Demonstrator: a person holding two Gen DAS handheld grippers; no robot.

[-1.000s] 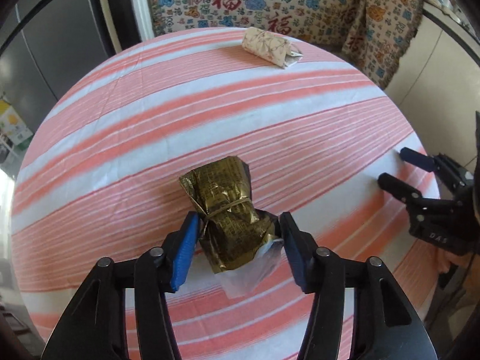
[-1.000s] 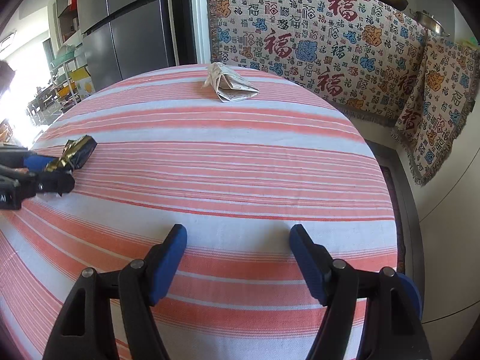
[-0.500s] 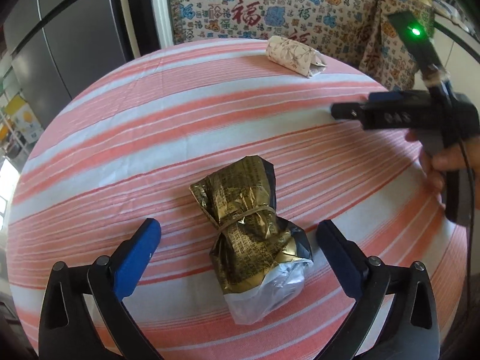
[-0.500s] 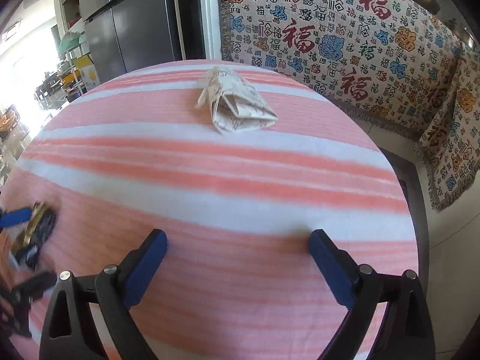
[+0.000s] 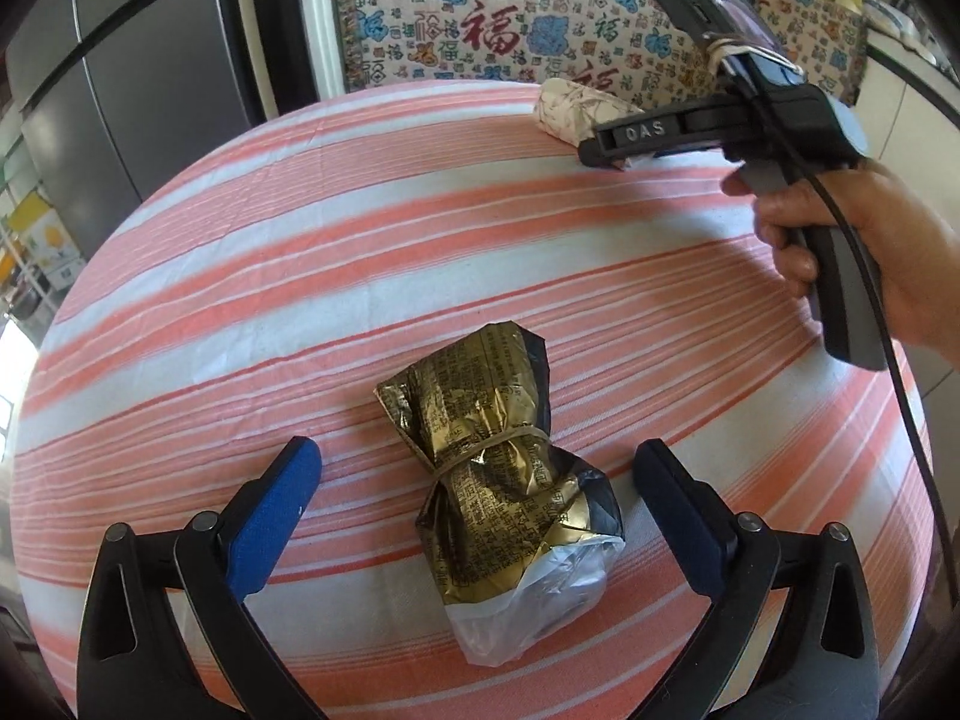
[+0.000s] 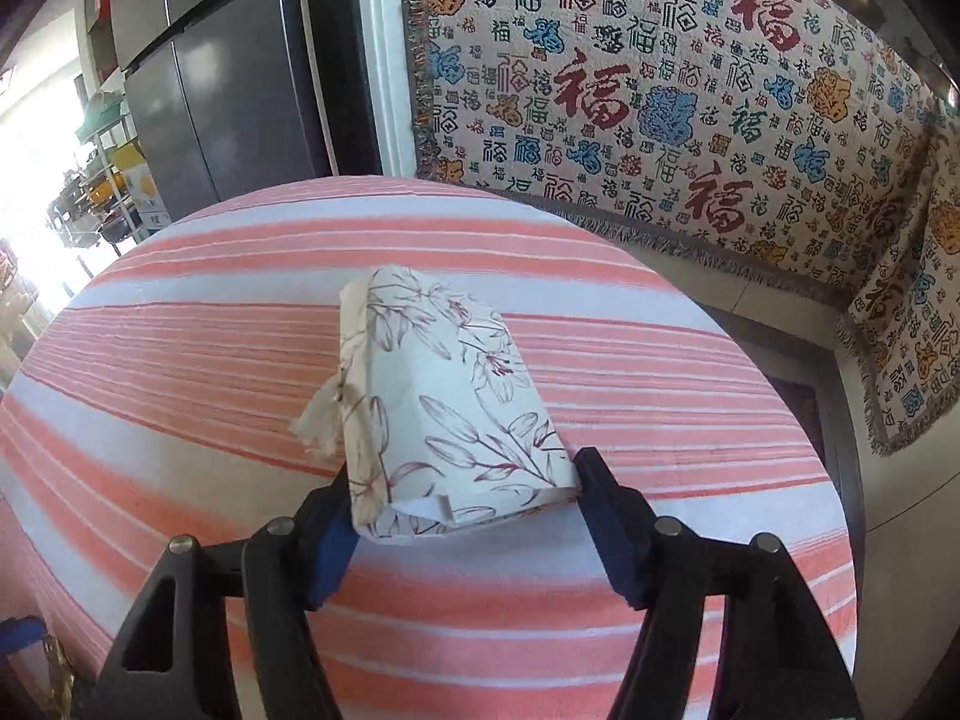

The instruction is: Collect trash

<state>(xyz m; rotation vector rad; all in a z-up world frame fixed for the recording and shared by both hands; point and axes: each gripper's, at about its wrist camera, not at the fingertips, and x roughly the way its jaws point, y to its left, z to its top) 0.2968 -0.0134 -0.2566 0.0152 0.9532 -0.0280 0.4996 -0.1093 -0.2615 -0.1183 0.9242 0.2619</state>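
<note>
Left hand-held gripper [image 5: 477,510] agape, right hand-held gripper [image 6: 465,516] narrowing

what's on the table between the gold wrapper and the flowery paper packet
Nothing: between the gold wrapper and the flowery paper packet only bare striped tablecloth shows, in the left wrist view.

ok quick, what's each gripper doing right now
Left gripper: open wide, gold packet lying loose between its fingers.
Right gripper: jaws just closing, pads against the floral paper packet.
</note>
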